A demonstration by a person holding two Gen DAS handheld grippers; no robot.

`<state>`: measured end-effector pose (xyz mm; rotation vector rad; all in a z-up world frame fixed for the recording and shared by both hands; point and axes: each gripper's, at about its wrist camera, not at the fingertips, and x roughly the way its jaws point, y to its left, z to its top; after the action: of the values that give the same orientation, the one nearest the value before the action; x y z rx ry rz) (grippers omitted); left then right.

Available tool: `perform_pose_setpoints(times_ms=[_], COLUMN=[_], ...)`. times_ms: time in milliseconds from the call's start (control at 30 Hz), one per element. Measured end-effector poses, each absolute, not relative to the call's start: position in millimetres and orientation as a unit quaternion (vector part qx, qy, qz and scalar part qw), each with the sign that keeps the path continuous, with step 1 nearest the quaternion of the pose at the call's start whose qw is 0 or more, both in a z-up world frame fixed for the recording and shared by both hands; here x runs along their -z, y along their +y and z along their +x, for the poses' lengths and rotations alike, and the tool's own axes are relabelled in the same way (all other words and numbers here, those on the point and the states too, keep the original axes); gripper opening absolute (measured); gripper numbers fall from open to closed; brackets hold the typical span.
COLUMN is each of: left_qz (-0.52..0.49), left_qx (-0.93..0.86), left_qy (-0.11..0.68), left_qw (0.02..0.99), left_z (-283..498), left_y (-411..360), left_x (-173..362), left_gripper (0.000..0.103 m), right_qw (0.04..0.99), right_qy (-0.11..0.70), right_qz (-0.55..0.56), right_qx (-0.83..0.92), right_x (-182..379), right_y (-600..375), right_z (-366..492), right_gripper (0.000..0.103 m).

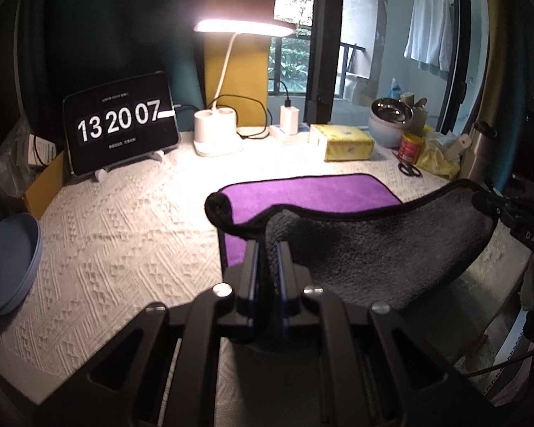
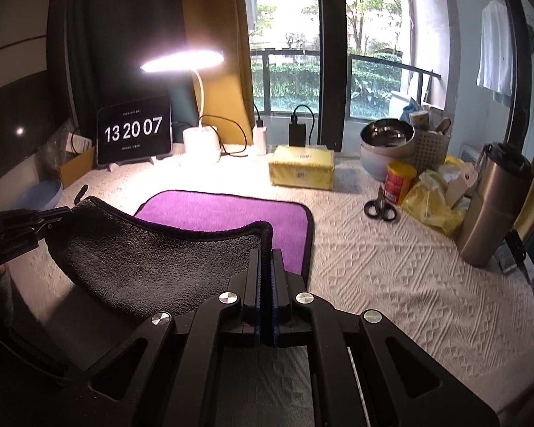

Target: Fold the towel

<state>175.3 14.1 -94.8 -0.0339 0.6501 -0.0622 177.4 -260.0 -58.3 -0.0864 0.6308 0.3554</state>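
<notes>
Purple towel (image 1: 313, 192): we clamp near corners, left gripper (image 1: 267, 249) and right gripper (image 2: 266, 254) fingers pinched shut; far edge lies ahead on counter (image 1: 124, 213).

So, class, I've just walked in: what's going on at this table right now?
A person is folding a towel with two handheld grippers. The left gripper and the right gripper are each shut on a near corner, lifting that edge so the grey underside faces the cameras. The far part lies flat, purple side up, on the white tablecloth. The fold isn't laid down yet.
</notes>
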Motion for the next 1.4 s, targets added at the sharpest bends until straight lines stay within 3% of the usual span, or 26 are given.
perform_pose_setpoints(times_ms=[1400], left_qz=[-0.027], left_qx=[0.022], left_qy=[0.294], left_qw=[0.955], left_z=[255], left_y=[24], left_x=[74], left_gripper=[0.010], right_qw=[0.939], right_qy=[0.291], right_qz=[-0.040], right_qx=[-0.180], right_x=[53], right_y=[-252], right_z=[269], right_gripper=[0.005])
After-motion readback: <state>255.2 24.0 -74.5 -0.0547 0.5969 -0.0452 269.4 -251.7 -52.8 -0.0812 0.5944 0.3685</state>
